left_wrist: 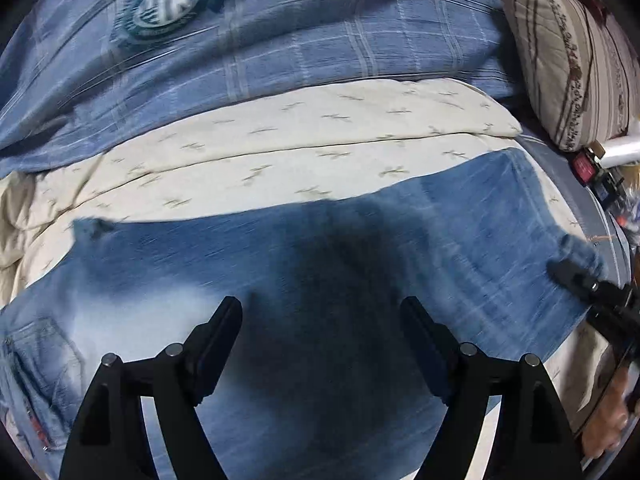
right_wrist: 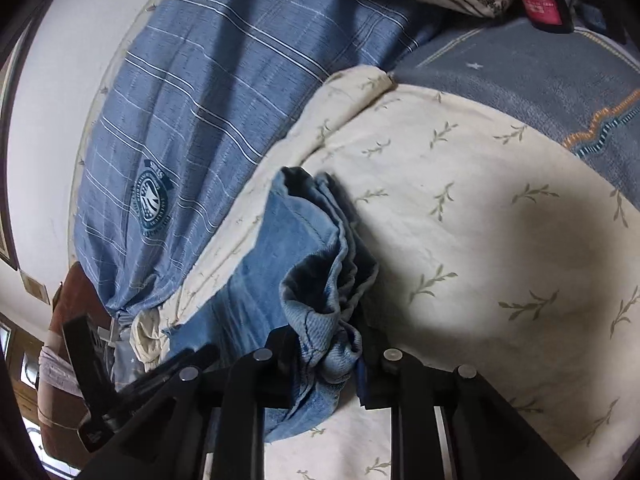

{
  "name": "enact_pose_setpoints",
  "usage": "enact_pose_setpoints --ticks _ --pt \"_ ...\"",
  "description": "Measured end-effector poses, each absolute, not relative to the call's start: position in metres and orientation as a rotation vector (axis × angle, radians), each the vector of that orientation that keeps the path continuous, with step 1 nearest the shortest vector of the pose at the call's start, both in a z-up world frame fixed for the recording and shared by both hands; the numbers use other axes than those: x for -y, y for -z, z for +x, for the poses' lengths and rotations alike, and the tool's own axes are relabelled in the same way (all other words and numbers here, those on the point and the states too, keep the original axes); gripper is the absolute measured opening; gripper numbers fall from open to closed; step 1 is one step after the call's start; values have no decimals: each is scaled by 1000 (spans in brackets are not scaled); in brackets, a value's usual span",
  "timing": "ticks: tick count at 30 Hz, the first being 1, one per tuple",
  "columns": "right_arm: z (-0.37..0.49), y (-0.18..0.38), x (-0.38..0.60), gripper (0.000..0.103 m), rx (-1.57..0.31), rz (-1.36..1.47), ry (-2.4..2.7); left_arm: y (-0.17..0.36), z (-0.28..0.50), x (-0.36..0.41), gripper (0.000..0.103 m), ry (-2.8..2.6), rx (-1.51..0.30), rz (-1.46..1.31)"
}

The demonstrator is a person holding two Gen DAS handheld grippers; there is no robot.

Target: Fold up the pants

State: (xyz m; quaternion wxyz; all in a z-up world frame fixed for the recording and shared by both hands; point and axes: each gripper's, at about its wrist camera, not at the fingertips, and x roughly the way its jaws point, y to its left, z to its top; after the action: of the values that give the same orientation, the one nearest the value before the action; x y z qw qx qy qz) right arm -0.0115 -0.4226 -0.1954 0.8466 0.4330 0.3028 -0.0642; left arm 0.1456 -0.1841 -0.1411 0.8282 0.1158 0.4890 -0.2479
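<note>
On a bed's cream sprigged quilt (left_wrist: pixel 280 136), faded blue jeans (left_wrist: pixel 320 264) lie lengthwise from left to right below the blue plaid cover (left_wrist: pixel 320 40). The left tongs (left_wrist: pixel 322 312) hover spread and empty over the jeans' middle. At the jeans' right end, the right tongs (right_wrist: pixel 326 354) pinch the bunched hems, placed nearer for drawing them leftward.

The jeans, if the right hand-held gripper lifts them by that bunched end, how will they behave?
The jeans will probably hang limp: the end pinched in the right hand-held gripper already crumples into folds. Being denim spread wide over the cream bedspread, they likely drag heavily. Slipping seems unlikely, since several layers are bunched there.
</note>
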Motion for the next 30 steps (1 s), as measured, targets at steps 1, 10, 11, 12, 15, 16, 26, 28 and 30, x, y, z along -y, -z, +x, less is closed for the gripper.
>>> enact_pose_setpoints --ticks 1,10,11,12,15,16,26,28,30 --pt "-12 191 420 21 -625 897 133 140 146 175 81 523 -1039 236" --pt "-15 151 375 20 -524 745 87 142 132 98 81 473 -1045 133" --pt "-15 147 368 20 -518 723 81 143 132 92 81 461 -1039 128" --pt "-13 145 361 19 -514 706 77 144 131 87 81 446 -1036 130" --pt "-9 137 342 19 -507 666 47 160 134 84 81 403 -1060 207" --pt "-8 136 335 19 -506 651 40 170 135 84 83 376 -1079 247" --pt "15 140 260 19 -573 506 -83 142 138 12 83 361 -993 -51" --pt "21 146 245 19 -602 491 -112 139 140 -5 83 357 -985 -100" --pt "30 156 228 19 -655 474 -150 133 140 -17 83 351 -968 -143"
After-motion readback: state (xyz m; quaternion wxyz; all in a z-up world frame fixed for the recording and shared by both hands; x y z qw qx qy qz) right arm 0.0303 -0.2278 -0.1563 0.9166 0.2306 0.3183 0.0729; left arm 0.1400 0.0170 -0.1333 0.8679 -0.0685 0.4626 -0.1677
